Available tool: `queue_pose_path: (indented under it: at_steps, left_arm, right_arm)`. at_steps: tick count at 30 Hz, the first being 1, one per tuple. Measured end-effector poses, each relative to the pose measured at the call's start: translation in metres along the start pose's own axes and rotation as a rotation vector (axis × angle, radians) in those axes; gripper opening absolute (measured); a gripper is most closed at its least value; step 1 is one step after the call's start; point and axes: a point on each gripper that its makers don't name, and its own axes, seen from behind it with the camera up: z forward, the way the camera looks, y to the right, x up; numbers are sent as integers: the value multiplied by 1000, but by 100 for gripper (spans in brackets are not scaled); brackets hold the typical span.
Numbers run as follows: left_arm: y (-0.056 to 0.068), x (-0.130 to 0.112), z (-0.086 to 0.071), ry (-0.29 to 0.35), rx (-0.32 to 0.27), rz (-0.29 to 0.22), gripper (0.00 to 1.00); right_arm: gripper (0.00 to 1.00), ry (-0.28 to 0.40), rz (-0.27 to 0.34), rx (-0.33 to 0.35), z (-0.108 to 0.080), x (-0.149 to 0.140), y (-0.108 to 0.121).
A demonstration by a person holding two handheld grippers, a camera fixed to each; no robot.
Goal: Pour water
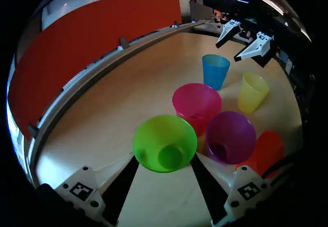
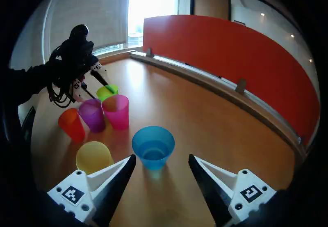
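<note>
Green cup [image 1: 165, 149] seemingly clamped in left claw [image 1: 164, 158].

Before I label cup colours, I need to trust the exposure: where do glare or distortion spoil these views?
Right gripper view: the window is blown out white and throws a sheen on the table below it. Left gripper view: even light, green cup sharp, but the fisheye bows the red partition.
</note>
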Motion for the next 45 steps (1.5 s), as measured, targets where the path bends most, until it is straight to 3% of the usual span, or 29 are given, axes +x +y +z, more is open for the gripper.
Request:
queue_pose_path:
  at_steps: [11, 20, 26, 45]
  left_arm:
    - [0, 1, 4, 6, -5, -28, 81]
    - [4, 3, 3, 17, -7, 6, 80]
    - [0, 3, 4, 23, 4, -14, 80]
    - [-6, 13, -11, 48, 29, -18, 80]
  right_arm:
    - [100, 1, 3, -1, -1, -1, 1]
    - [100, 2, 10, 3, -1, -3, 0]
    - [100, 3, 13, 7, -1, -4, -1]
    - [100, -7, 10, 13, 5, -6, -4]
